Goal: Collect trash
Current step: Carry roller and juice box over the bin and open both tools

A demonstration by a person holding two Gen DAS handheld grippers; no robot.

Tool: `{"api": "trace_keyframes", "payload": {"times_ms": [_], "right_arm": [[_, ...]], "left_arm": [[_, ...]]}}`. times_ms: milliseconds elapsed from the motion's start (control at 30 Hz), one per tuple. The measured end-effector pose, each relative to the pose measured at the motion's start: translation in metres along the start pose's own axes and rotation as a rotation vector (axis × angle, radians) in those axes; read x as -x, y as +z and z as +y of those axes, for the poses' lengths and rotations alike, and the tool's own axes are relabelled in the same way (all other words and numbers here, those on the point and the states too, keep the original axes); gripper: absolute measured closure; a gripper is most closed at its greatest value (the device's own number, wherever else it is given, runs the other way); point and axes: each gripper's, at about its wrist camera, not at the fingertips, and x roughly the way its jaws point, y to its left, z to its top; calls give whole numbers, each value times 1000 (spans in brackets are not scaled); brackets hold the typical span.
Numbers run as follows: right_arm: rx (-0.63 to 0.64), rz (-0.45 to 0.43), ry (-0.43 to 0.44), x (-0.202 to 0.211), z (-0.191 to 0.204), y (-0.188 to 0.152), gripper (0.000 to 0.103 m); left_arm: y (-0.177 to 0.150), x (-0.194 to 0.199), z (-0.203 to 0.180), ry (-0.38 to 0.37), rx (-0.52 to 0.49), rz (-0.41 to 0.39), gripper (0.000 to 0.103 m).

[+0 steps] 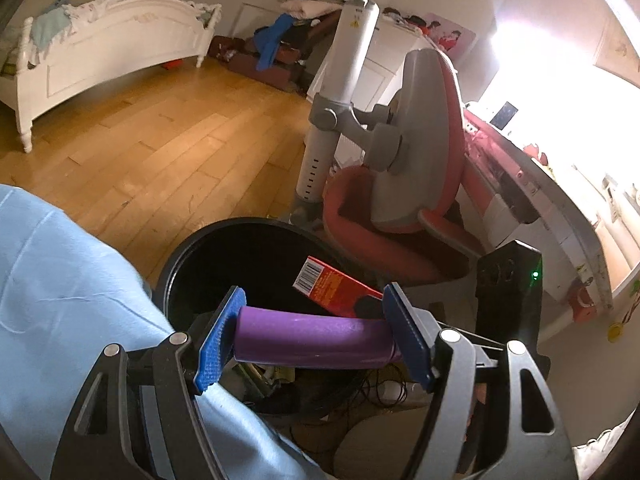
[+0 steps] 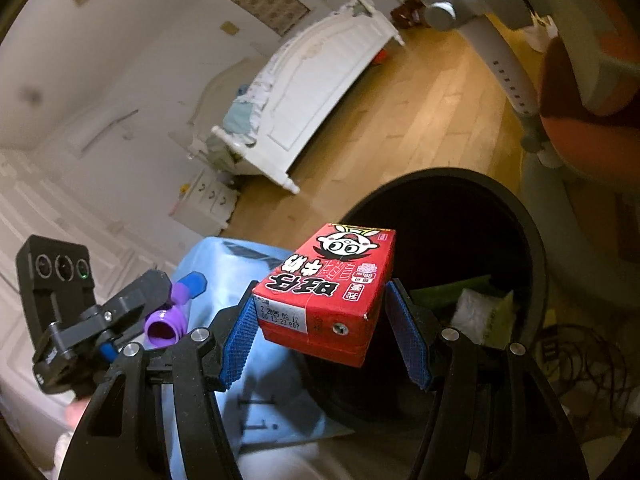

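Note:
My left gripper is shut on a purple cup, which lies crosswise between the blue pads just short of the black bin's rim. My right gripper is shut on a red drink carton, held over the near left rim of the bin. The bin holds a green item and a white-and-yellow sponge. In the right wrist view the left gripper shows at the left with the purple cup. In the left wrist view the carton pokes over the bin.
A light blue cloth drapes beside the bin on the left. A red and grey chair and a desk stand right of the bin. Cables lie on the floor nearby. A white bed stands across the wooden floor.

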Motion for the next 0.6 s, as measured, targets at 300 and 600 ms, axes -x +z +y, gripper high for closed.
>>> {"api": "trace_keyframes", "payload": {"times_ms": [300, 600], "right_arm": [[-39, 12, -21, -3, -19, 0, 40], [-66, 6, -56, 7, -25, 2, 32]], "left_arm": [[4, -19, -3, 13, -8, 30, 32], [11, -15, -5, 39, 0, 24, 13]]}}
